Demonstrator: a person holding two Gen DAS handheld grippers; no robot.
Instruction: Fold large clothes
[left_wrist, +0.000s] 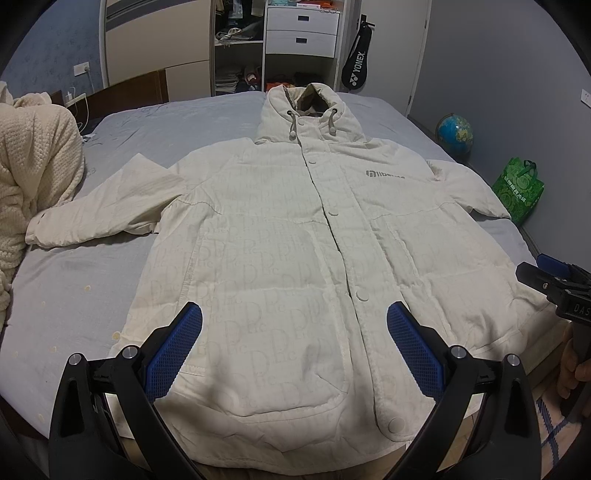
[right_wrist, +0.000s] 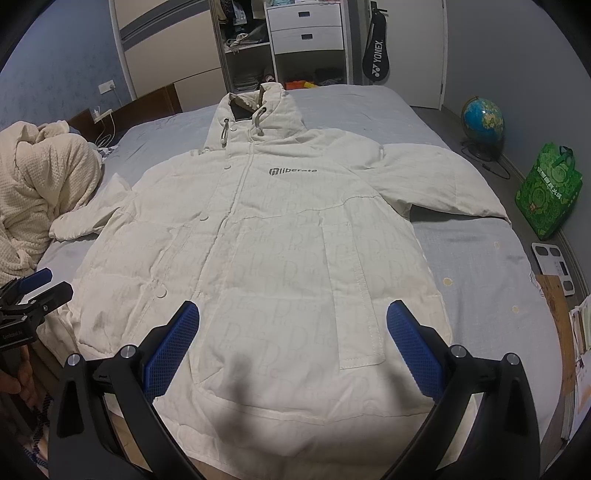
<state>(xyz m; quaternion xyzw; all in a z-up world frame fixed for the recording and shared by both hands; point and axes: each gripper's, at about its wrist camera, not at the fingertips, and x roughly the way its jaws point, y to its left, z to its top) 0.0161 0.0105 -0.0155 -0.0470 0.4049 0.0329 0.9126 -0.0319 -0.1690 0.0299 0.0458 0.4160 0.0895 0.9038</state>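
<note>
A large cream hooded jacket (left_wrist: 295, 240) lies flat and face up on the grey bed, buttoned, sleeves spread to both sides, hood toward the far end. It also shows in the right wrist view (right_wrist: 280, 251). My left gripper (left_wrist: 294, 332) is open and empty, held above the jacket's hem on its left half. My right gripper (right_wrist: 293, 332) is open and empty above the hem on the right half. The right gripper shows at the right edge of the left wrist view (left_wrist: 554, 280). The left gripper shows at the left edge of the right wrist view (right_wrist: 33, 291).
A cream knitted blanket (left_wrist: 33, 177) is heaped at the bed's left side by the left sleeve. A globe (right_wrist: 482, 120), a green bag (right_wrist: 550, 195) and a scale (right_wrist: 554, 266) sit on the floor to the right. Shelves and drawers (left_wrist: 301, 31) stand behind the bed.
</note>
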